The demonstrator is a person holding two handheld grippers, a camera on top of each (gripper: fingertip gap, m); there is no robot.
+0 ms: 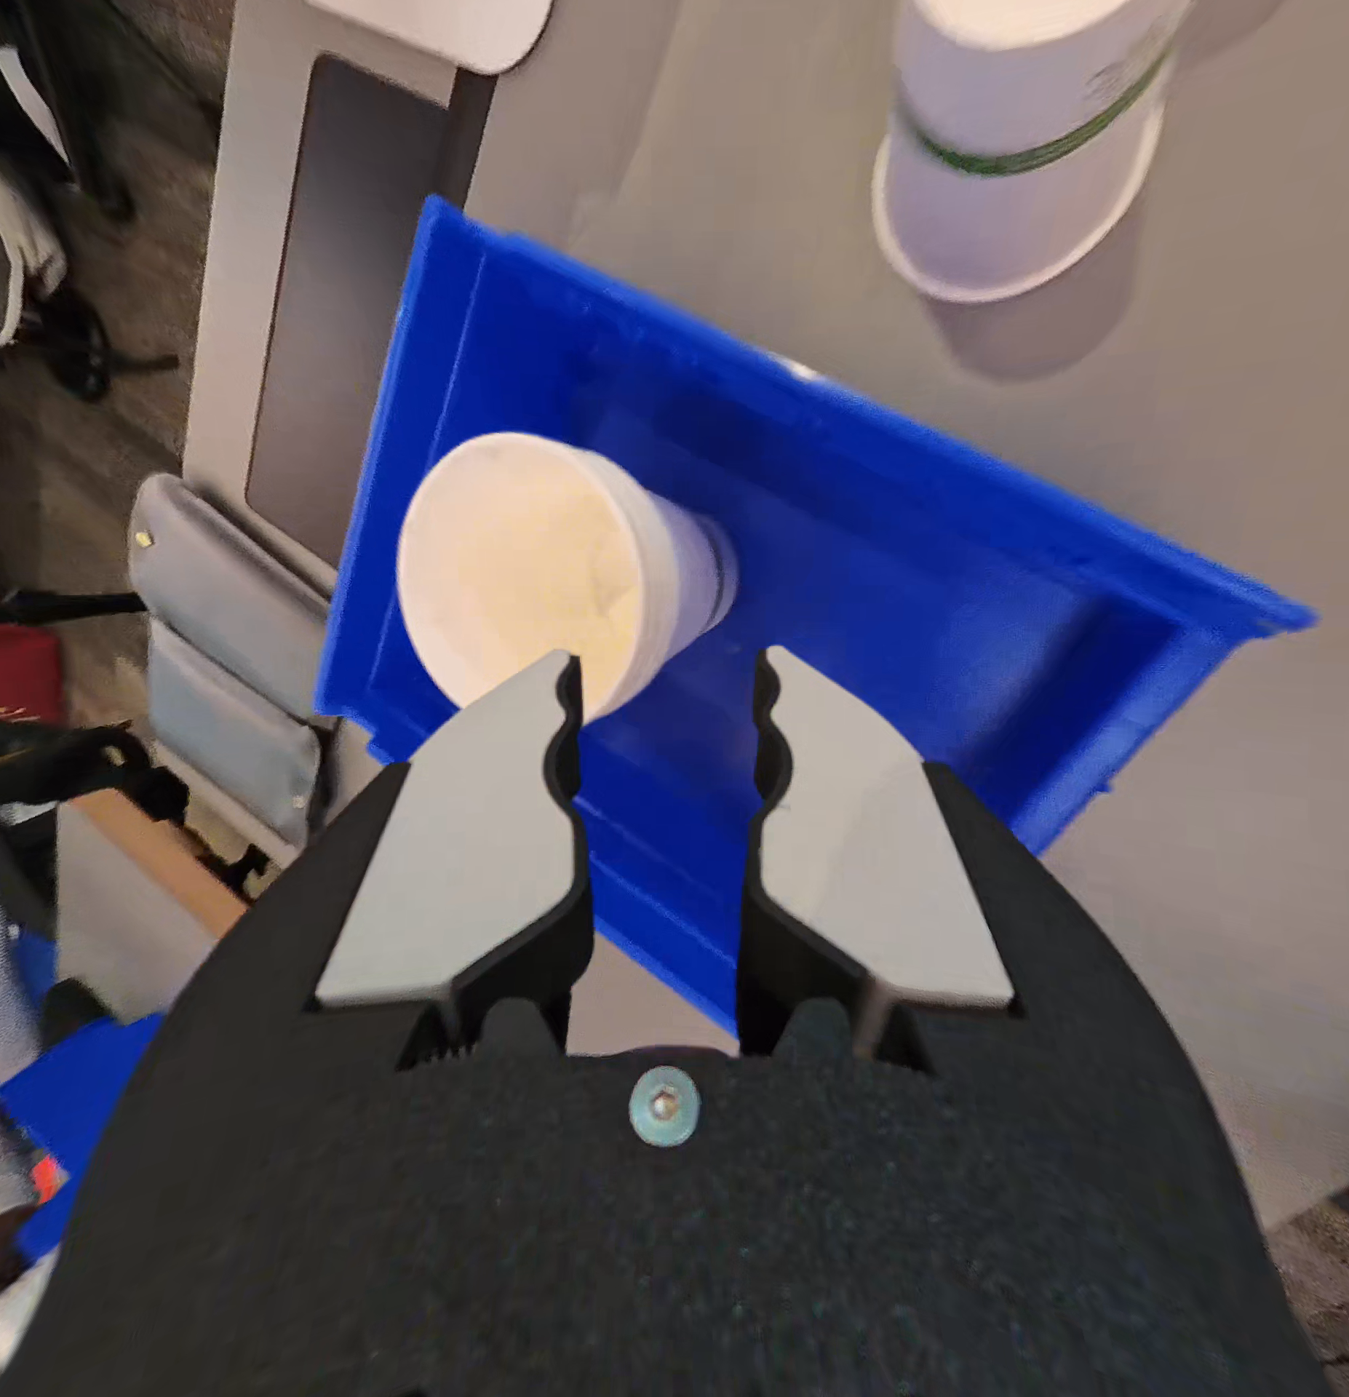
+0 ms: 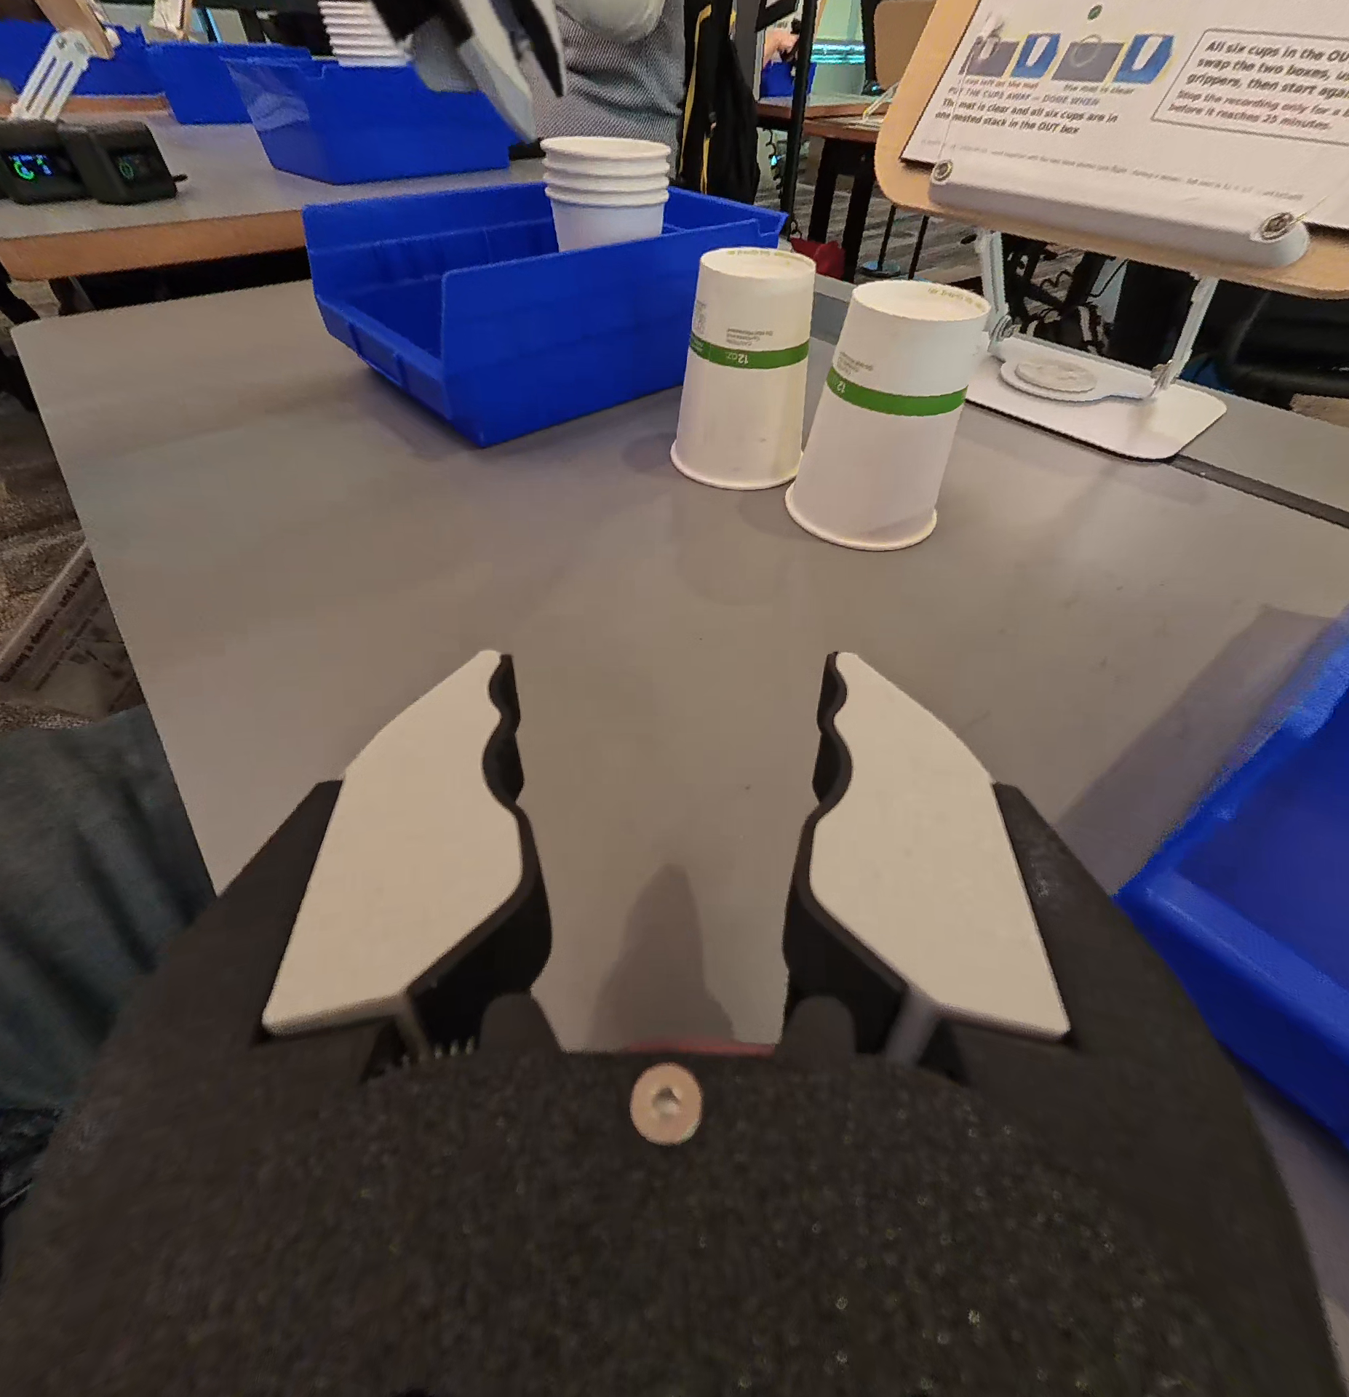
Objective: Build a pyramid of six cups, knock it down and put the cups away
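The left gripper [image 1: 665, 680] hangs above a blue bin [image 1: 921, 605] at frame centre, jaws spread and empty. A stack of nested cups [image 1: 550, 567] stands upright in the bin's left end; motion blur smears it, and its count is unclear there. In the right wrist view four rims show on the stack. The right gripper [image 2: 668, 680] sits low over the grey surface [image 2: 354, 567], jaws spread, holding nothing. Two upside-down cups [image 2: 743, 370] stand just beside the bin, upper right. A second blue bin [image 2: 1276, 907] is cut off at right.

Two upturned cups [image 2: 807, 393] beside blue bin [image 2: 505, 355]
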